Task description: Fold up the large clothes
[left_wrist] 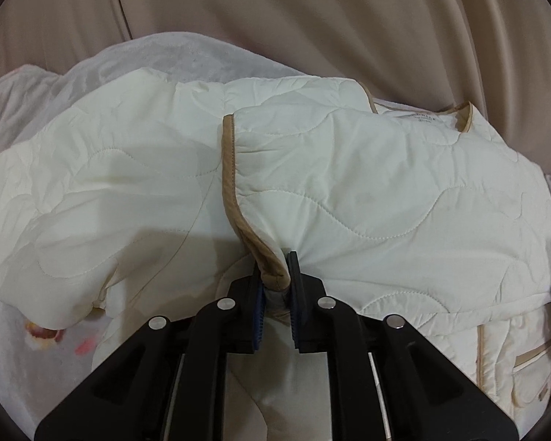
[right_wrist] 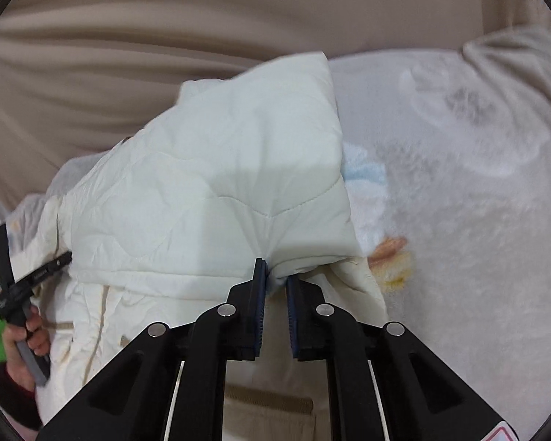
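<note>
A cream quilted jacket (left_wrist: 349, 191) with tan trim lies spread on a white fleece blanket. In the left wrist view my left gripper (left_wrist: 275, 261) is shut on the jacket's tan-trimmed front edge (left_wrist: 231, 169), which bunches between the blue pads. In the right wrist view my right gripper (right_wrist: 275, 268) is shut on a pinched fold of the jacket (right_wrist: 216, 191), and the fabric rises in a peak beyond it. The left gripper (right_wrist: 29, 272) shows again at the far left of that view, held by a hand (right_wrist: 25, 338). The jacket's neck label (left_wrist: 422, 119) lies at the far side.
The white fleece blanket (right_wrist: 459, 202) carries faint printed figures and covers the surface around the jacket. Beige draped fabric (left_wrist: 312, 18) stands behind as a backdrop. A jacket pocket with tan edging (left_wrist: 532, 364) sits at the lower right of the left wrist view.
</note>
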`<state>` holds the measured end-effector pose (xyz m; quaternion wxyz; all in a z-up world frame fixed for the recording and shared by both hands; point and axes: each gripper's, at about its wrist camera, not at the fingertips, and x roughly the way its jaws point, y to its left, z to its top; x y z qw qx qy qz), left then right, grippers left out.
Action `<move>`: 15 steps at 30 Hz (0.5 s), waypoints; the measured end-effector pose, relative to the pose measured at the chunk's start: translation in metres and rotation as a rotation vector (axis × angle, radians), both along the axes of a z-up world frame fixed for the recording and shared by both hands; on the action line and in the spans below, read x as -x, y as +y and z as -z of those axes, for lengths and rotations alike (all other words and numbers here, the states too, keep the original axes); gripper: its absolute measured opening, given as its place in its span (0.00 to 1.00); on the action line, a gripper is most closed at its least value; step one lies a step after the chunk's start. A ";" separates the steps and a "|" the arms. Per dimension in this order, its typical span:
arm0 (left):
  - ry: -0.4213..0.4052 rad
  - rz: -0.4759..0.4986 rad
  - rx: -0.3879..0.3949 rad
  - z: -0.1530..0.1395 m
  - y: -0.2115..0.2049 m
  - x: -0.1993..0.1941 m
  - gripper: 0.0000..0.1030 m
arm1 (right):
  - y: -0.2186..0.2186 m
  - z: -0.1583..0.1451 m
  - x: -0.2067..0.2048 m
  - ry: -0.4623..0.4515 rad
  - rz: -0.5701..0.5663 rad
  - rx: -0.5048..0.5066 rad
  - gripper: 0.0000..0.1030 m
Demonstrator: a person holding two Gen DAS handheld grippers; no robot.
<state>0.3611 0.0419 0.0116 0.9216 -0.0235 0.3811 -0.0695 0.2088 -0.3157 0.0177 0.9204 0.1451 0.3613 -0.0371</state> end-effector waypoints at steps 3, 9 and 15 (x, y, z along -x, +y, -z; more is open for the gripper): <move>-0.017 -0.010 -0.029 0.000 -0.006 0.001 0.13 | 0.005 -0.016 0.013 -0.006 0.016 0.099 0.10; -0.026 -0.027 -0.074 -0.003 -0.006 0.004 0.16 | 0.032 -0.068 0.010 -0.129 0.011 0.195 0.11; -0.045 -0.044 -0.130 -0.002 -0.009 0.008 0.22 | 0.058 -0.017 -0.062 -0.015 0.009 0.295 0.11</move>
